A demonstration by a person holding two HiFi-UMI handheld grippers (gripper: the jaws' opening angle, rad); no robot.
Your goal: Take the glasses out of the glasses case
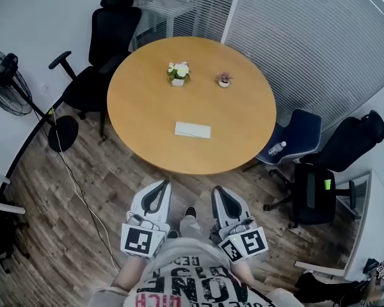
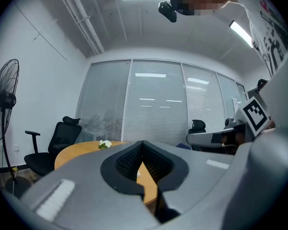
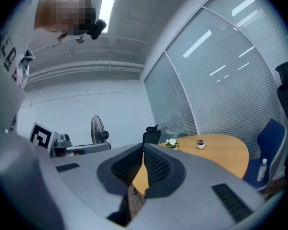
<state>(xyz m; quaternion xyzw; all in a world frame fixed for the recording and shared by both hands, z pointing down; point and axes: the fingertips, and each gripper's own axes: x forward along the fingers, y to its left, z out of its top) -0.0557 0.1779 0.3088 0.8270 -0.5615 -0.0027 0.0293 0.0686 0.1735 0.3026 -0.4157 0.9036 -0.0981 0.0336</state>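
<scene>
A white glasses case [image 1: 192,130] lies shut on the round wooden table [image 1: 147,101], toward its near edge. No glasses are visible. My left gripper [image 1: 161,184] and right gripper [image 1: 217,189] are held side by side close to the person's body, short of the table's near rim and pointing level at it. Both are shut with nothing between the jaws. In the left gripper view the left gripper [image 2: 143,143] has its jaws meeting in front of the table [image 2: 81,150]. The right gripper view shows the right gripper [image 3: 144,146] closed the same way, with the table [image 3: 221,147] beyond.
Two small potted plants [image 1: 178,73] [image 1: 224,79] stand at the table's far side. Black office chairs [image 1: 99,56] [image 1: 320,184] and a blue chair [image 1: 294,139] with a bottle ring the table. A floor fan [image 1: 13,85] and its cable [image 1: 77,184] are at left.
</scene>
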